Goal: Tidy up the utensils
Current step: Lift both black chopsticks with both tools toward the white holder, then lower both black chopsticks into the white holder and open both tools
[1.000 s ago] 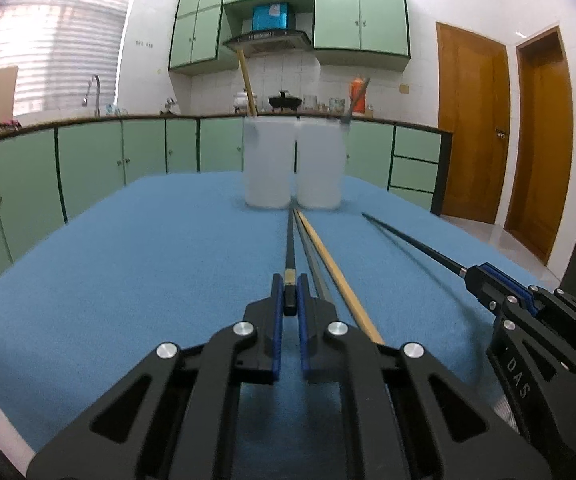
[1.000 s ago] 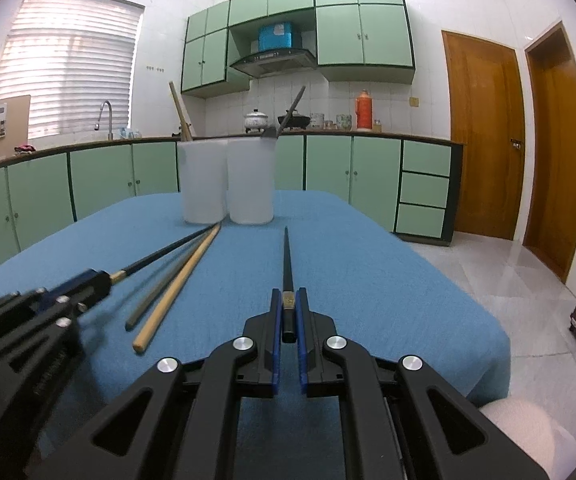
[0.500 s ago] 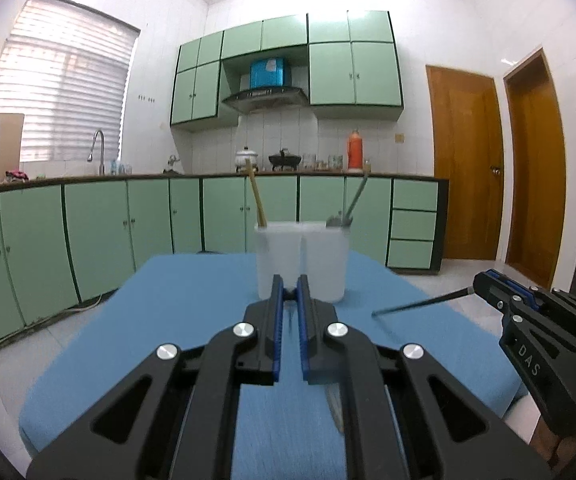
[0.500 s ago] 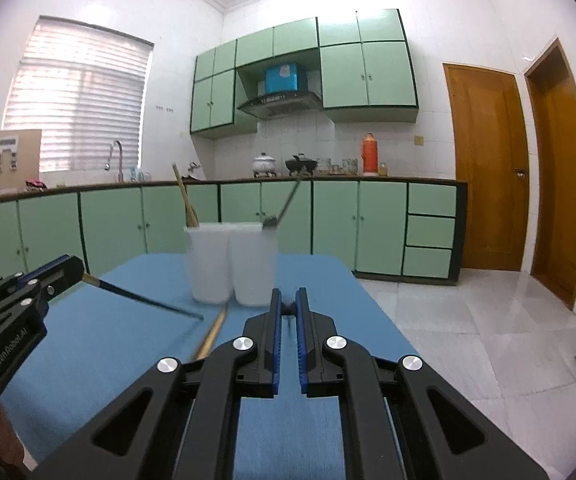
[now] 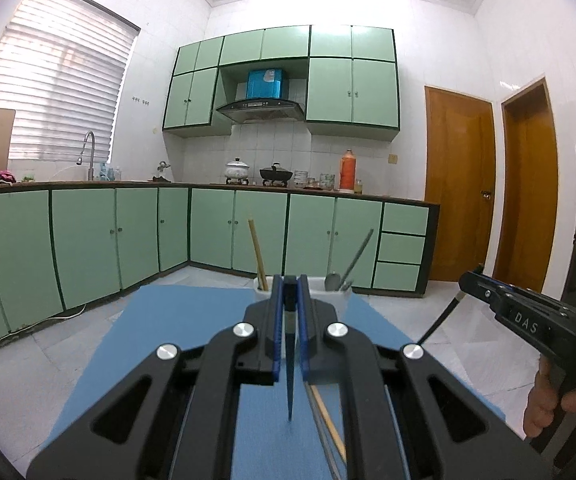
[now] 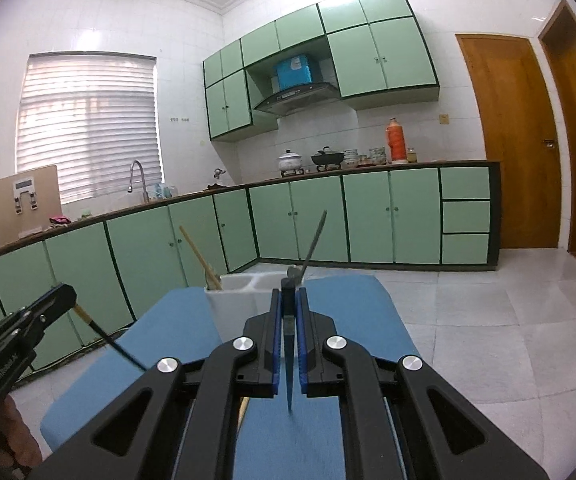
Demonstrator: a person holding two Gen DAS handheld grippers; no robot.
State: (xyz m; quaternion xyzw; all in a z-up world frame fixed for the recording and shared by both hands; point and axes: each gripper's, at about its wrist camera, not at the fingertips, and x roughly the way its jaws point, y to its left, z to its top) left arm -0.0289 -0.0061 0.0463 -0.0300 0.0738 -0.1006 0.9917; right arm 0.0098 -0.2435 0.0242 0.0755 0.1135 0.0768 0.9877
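My left gripper (image 5: 289, 280) is shut on a black chopstick (image 5: 290, 376) that hangs tip-down above the blue table (image 5: 168, 344). My right gripper (image 6: 289, 294) is shut on a second black chopstick (image 6: 289, 364), also tip-down; it shows at the right of the left wrist view (image 5: 439, 320). Two white cups stand side by side at the table's far end (image 6: 232, 300). The left cup holds a wooden chopstick (image 5: 256, 252), the right cup a grey spoon (image 5: 353, 260). A wooden chopstick and a grey one (image 5: 327, 412) lie on the table below the left gripper.
The table stands in a kitchen with green cabinets (image 5: 88, 240) along the far walls and tiled floor (image 6: 487, 320) around it. Wooden doors (image 5: 459, 188) are at the right. The other hand-held gripper (image 6: 16, 336) sits at the left of the right wrist view.
Both grippers have lifted their black chopsticks off the table and tipped them from lying flat to hanging tip-down. The cups now sit lower and partly behind the fingers.
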